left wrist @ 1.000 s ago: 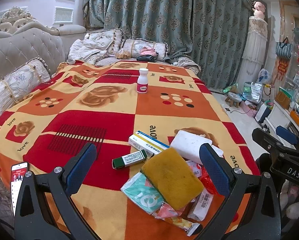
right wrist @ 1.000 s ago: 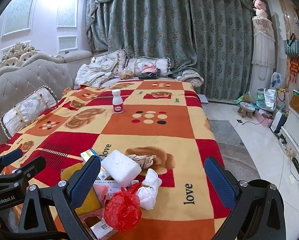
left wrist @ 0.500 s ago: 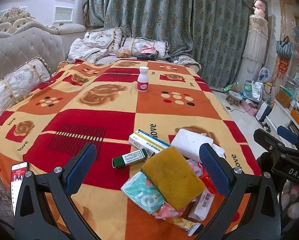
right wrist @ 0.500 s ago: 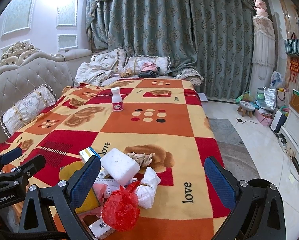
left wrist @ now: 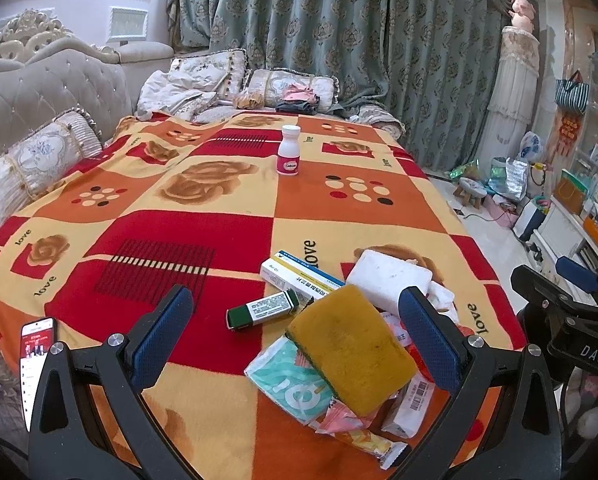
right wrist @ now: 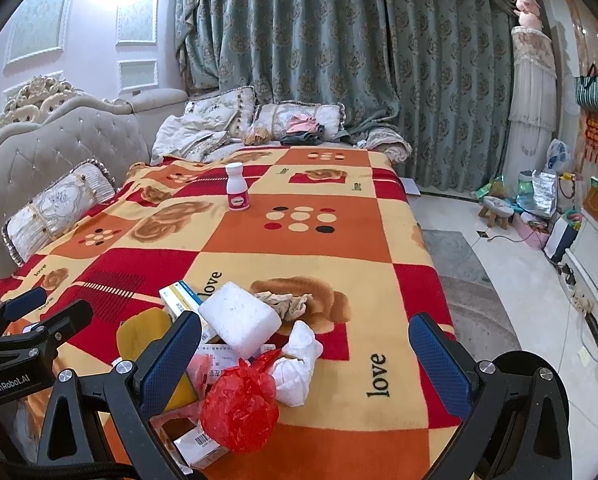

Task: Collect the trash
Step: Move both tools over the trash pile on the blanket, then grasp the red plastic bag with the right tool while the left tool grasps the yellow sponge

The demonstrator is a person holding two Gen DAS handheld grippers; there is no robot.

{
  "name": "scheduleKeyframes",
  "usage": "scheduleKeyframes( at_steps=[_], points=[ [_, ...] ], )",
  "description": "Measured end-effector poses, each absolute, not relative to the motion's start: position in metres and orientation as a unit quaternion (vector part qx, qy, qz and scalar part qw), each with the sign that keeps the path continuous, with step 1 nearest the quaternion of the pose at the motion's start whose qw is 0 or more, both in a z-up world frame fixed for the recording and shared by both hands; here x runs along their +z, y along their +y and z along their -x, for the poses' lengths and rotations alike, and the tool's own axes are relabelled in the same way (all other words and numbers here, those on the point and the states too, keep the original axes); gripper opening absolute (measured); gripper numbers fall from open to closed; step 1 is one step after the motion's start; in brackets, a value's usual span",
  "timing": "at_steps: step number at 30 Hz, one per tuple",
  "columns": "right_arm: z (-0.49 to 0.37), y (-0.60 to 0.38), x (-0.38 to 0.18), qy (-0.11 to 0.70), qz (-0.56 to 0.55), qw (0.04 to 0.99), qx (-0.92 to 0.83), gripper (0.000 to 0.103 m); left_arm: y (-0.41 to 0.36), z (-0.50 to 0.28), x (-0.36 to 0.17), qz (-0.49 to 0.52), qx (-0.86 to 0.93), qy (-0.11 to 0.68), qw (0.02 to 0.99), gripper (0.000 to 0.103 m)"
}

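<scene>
Lying in a loose heap at the near end of the bed (left wrist: 203, 240), the trash pile centres on a yellow sponge (left wrist: 351, 344) with a green scrubbing edge. Under the sponge sits a teal tissue pack (left wrist: 287, 380), with crumpled snack wrappers (left wrist: 359, 432) in front of it. Just behind the sponge rests a white foam block (right wrist: 239, 318), and beside that a blue and white medicine box (left wrist: 299, 276). A small dark green tube (left wrist: 263, 309) lies just left of the sponge. To the sponge's right, a knotted red plastic bag (right wrist: 239, 404) touches a wad of white tissue (right wrist: 297, 364), with brown crumpled paper (right wrist: 287, 302) behind them. Far beyond the sponge, a white pill bottle (left wrist: 289, 151) stands upright on the patchwork blanket. The left gripper (left wrist: 295, 340) hovers over the sponge, jaws spread wide and empty. The right gripper (right wrist: 305, 364) hangs above the red bag and tissue, jaws likewise wide apart, holding nothing. A phone (left wrist: 35, 356) shows far left of the sponge.
</scene>
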State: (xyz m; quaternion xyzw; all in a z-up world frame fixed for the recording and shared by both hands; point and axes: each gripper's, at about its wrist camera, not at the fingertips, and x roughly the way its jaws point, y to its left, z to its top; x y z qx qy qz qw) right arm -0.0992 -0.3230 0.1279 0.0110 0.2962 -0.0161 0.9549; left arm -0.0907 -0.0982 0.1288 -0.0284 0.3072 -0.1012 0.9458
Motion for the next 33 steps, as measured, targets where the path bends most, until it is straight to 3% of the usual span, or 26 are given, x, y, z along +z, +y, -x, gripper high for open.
scheduleKeyframes(
  at_steps=[15, 21, 28, 33],
  points=[
    [0.098, -0.329, 0.12, 0.316, -0.023, 0.949, -0.007, 0.103, -0.09, 0.096, 0.117, 0.016, -0.106, 0.322, 0.941, 0.103],
    [0.1, -0.335, 0.104, 0.349, -0.038, 0.936, 0.021, 0.103, -0.077, 0.095, 0.105, 0.021, -0.124, 0.365, 0.922, 0.103],
    [0.094, -0.323, 0.078, 0.395, -0.061, 0.913, 0.083, 0.081, -0.068, 0.092, 0.102, 0.023, -0.114, 0.378, 0.919, 0.103],
    [0.089, -0.312, 0.069, 0.403, -0.057, 0.908, 0.094, 0.081, -0.07, 0.089, 0.104, 0.016, -0.113, 0.378, 0.919, 0.102]
  ],
)
